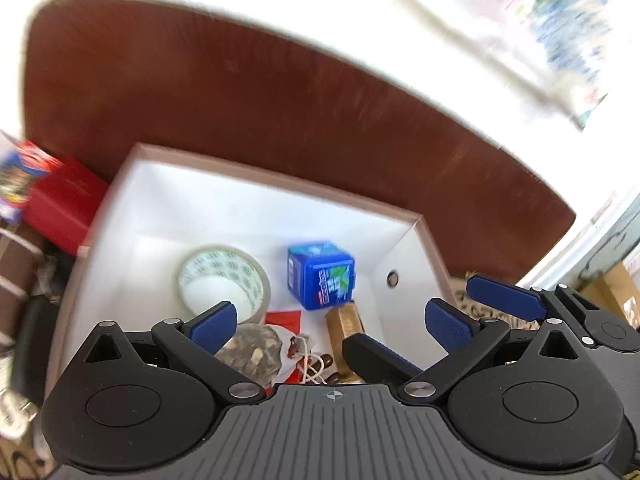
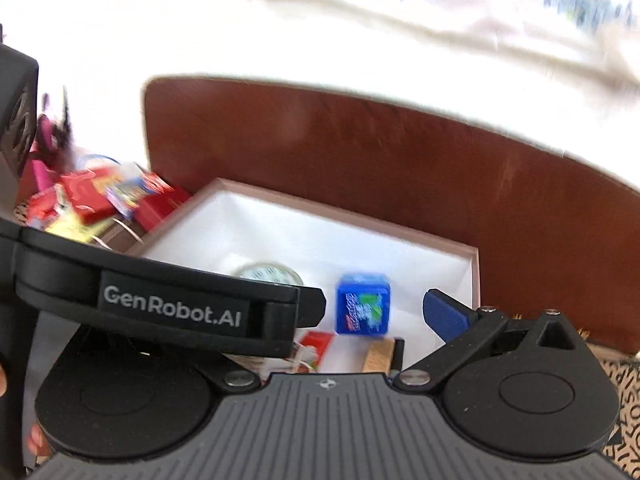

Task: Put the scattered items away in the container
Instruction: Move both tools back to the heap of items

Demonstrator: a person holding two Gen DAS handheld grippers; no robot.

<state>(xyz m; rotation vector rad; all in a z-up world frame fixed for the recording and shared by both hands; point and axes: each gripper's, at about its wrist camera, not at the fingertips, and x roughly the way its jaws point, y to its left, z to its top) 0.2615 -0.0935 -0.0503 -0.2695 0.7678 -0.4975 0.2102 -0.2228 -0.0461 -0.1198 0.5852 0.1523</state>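
Hovering wide open and empty, left gripper [image 1: 332, 322] and right gripper [image 2: 360, 320], over box [image 1: 280, 184]; withdrawing straight, avoiding blue carton [image 1: 322, 276] ahead.

"GenRobot.AI" is read in white letters on a black gripper body [image 2: 172, 306] lying across the right wrist view. Print on the blue cube box [image 1: 321, 275] and on the tape roll [image 1: 224, 280] is too blurred to be read.

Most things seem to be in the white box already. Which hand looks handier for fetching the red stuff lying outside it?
Probably the left: the red box lies just outside the white box on the left gripper's side, and its jaws are open and empty.
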